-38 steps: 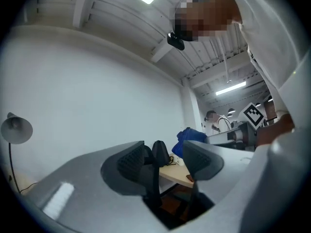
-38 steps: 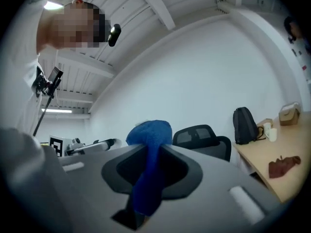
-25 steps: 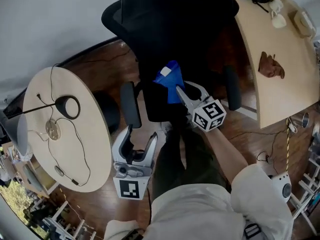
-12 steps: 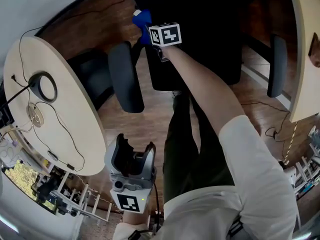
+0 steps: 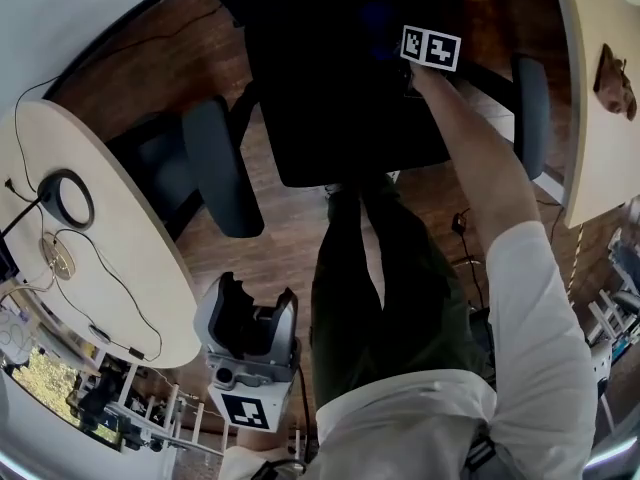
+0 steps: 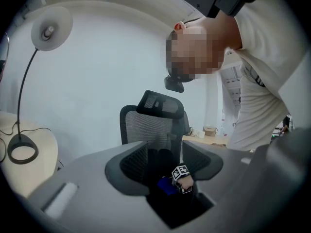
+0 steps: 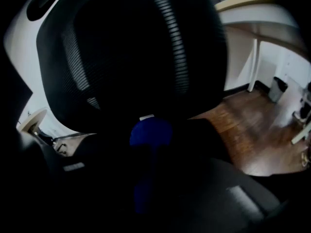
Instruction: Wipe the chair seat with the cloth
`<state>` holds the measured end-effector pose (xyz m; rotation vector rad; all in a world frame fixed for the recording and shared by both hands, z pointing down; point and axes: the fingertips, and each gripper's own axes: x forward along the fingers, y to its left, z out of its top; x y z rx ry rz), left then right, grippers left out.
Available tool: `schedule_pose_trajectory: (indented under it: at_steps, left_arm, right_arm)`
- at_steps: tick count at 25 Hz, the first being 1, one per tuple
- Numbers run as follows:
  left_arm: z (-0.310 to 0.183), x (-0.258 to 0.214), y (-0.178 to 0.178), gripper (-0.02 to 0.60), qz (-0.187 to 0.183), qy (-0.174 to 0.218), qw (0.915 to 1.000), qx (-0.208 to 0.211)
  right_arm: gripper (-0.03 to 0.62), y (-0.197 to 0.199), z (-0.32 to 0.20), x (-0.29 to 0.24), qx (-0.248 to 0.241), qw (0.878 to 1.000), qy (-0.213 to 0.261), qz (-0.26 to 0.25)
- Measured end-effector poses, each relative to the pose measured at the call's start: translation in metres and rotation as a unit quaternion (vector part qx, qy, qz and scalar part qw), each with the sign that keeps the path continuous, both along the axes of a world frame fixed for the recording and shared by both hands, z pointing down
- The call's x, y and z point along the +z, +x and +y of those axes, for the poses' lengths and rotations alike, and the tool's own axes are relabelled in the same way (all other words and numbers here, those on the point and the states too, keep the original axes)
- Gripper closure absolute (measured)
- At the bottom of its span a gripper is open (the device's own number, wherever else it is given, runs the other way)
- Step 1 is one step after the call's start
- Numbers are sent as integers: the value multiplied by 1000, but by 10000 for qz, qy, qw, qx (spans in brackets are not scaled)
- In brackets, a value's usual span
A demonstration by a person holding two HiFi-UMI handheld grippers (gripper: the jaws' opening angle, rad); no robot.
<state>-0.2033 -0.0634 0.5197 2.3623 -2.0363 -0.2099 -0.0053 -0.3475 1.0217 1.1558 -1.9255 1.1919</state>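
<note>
The black chair seat (image 5: 340, 98) fills the top middle of the head view. My right gripper (image 5: 408, 36), arm stretched out, reaches over the seat's far right part, its marker cube on top. It is shut on the blue cloth (image 7: 150, 132), which bunches out ahead of the jaws in front of the mesh backrest (image 7: 131, 47). The cloth (image 6: 167, 186) also shows on the seat in the left gripper view. My left gripper (image 5: 255, 303) hangs low by my left side, well short of the chair, open with nothing between its jaws.
Two grey armrests (image 5: 215, 168) (image 5: 530, 98) flank the seat. A round beige table (image 5: 120, 258) with a ring lamp (image 5: 62, 198) and cables stands at the left. A wooden desk (image 5: 600, 128) lies at the right. My legs stand on the wood floor (image 5: 280, 258) before the chair.
My right gripper has swept the cloth from the seat's left side, near the left armrest, across to the far right. The left gripper has stayed low and open.
</note>
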Motion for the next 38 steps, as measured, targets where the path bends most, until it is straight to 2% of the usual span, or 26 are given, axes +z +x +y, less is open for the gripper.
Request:
schedule_pose_trajectory:
  at_steps: [2, 4, 7, 10, 12, 15, 17, 19, 22, 25, 27, 31, 34, 36, 38]
  left_arm:
    - [1, 4, 4, 252, 63, 5, 9999, 81]
    - [4, 11, 5, 255, 119, -29, 9998, 170]
    - [3, 10, 13, 256, 173, -18, 9995, 252]
    - [-3, -1, 23, 259, 156, 69, 9995, 263]
    - [-2, -3, 22, 261, 149, 63, 9996, 236]
    - [2, -3, 20, 261, 164, 41, 9997, 163]
    - [6, -1, 17, 264, 172, 27, 9998, 86]
    - [11, 2, 16, 264, 167, 3, 9999, 24]
    - [20, 5, 13, 264, 128, 1, 9999, -44]
    - [28, 6, 9, 267, 113, -5, 9999, -58]
    - [26, 5, 9, 267, 97, 20, 9999, -41]
    - [14, -2, 17, 267, 68, 145, 9999, -44]
    - [7, -7, 23, 267, 62, 211, 9998, 26]
    - [5, -6, 30, 267, 31, 189, 9997, 142]
    - [2, -4, 39, 267, 26, 142, 9995, 270]
  right_arm:
    - [525, 50, -12, -5, 392, 9987, 43, 319]
    - [525, 80, -12, -5, 659, 9964, 10, 538]
    - [525, 83, -10, -16, 538, 9968, 49, 591]
    - [525, 29, 5, -43, 173, 9995, 211, -134]
    - [525, -38, 41, -59, -228, 9961, 201, -833]
    - [525, -153, 114, -70, -936, 9791, -64, -1804]
    - [523, -201, 160, -49, -1222, 9732, -471, -1890]
    - [523, -224, 189, -21, -1304, 9746, -734, -1664]
    - [525, -224, 188, -4, -1235, 9825, -510, -1297]
    - [525, -198, 173, -5, -1375, 9842, -148, -1108]
    - [525, -156, 154, 0, -1365, 9876, 47, -773]
    - [525, -23, 99, 8, -672, 9973, 291, 86]
    - [525, 82, 68, 2, 129, 9961, 439, 758]
    - [525, 128, 64, 0, 479, 9924, 431, 1050]
    - [525, 144, 66, -2, 446, 9920, 450, 1096]
